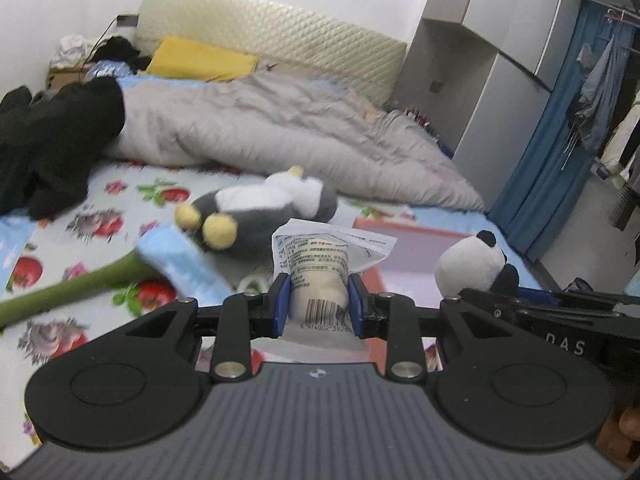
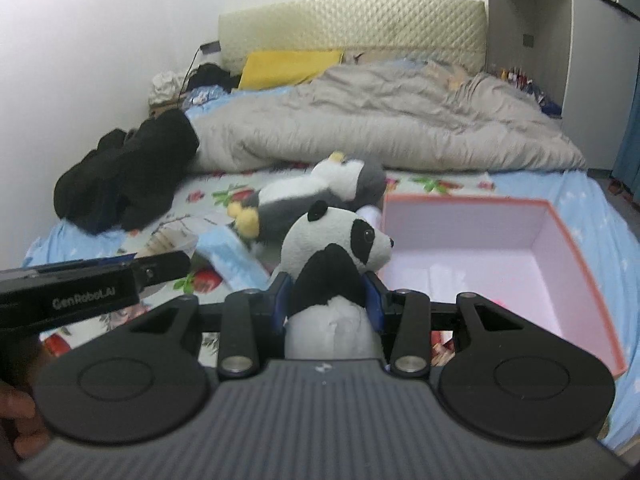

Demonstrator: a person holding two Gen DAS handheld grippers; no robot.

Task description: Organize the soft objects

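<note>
My left gripper (image 1: pixel 319 304) is shut on a soft item in a clear printed plastic bag (image 1: pixel 324 276) with a barcode, held above the bed. My right gripper (image 2: pixel 327 302) is shut on a panda plush (image 2: pixel 336 256), held just left of an open pink box (image 2: pixel 492 264). The panda (image 1: pixel 476 264) and the box (image 1: pixel 408 248) also show in the left wrist view. A grey and white penguin plush (image 1: pixel 264 208) lies on the floral sheet beyond both grippers; it shows in the right wrist view (image 2: pixel 316 196) too.
A grey duvet (image 1: pixel 280 136) lies across the bed behind the penguin. Black clothing (image 1: pixel 48 148) is heaped at the left. A green plush stem (image 1: pixel 72 288) and a light blue packet (image 1: pixel 184 264) lie at the front left. Yellow pillow (image 1: pixel 200 60) and headboard stand at the back.
</note>
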